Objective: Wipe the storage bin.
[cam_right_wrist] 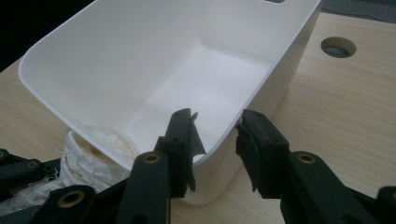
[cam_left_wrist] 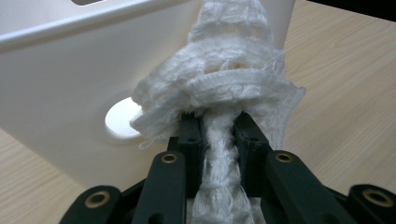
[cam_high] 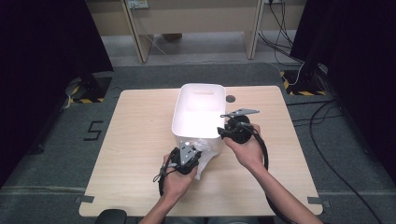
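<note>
With the left gripper [cam_left_wrist: 218,135] clamped on the white cloth [cam_left_wrist: 219,88] just outside the white bin's [cam_high: 198,91] near wall, and the right gripper's [cam_right_wrist: 217,135] jaws apart astride the rim, the dangling cloth could snag there and tip the bin.

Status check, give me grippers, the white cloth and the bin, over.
Left gripper shut on white cloth, held against the bin's near outer wall. Right gripper open, jaws astride the white bin rim at its corner. Nothing blocking the bin opening.
</note>
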`<state>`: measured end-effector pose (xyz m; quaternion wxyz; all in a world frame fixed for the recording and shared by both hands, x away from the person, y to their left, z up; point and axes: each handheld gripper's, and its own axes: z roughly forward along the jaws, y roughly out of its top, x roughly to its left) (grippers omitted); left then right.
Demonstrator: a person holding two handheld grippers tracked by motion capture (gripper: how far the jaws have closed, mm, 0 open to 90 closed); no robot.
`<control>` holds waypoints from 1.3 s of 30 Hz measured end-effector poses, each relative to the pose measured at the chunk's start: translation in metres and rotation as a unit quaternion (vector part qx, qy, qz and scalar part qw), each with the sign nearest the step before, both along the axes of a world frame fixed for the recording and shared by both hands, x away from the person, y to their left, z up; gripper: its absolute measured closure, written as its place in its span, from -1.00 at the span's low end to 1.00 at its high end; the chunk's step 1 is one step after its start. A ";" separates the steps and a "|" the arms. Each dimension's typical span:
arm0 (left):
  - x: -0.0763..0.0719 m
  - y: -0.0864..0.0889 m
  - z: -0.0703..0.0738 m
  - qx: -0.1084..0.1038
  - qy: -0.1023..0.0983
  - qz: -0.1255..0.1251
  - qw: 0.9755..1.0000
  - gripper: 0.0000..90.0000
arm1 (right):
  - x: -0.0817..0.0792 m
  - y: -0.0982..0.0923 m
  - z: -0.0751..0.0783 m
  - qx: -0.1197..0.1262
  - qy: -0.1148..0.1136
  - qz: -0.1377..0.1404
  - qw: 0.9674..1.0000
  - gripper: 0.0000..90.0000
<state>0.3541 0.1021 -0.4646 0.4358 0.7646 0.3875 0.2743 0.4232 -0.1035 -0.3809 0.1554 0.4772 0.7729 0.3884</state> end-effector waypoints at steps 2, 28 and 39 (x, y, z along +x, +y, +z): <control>-0.002 -0.001 0.002 0.001 0.002 -0.003 1.000 0.68 | 0.000 0.000 0.000 0.001 0.000 -0.001 1.000 0.44; 0.000 -0.003 -0.005 0.009 0.015 -0.007 1.000 0.68 | 0.000 0.000 0.000 -0.001 0.001 0.001 1.000 0.44; 0.003 -0.005 -0.019 0.018 0.035 -0.008 0.999 0.68 | 0.000 0.000 0.000 -0.001 0.001 0.001 1.000 0.44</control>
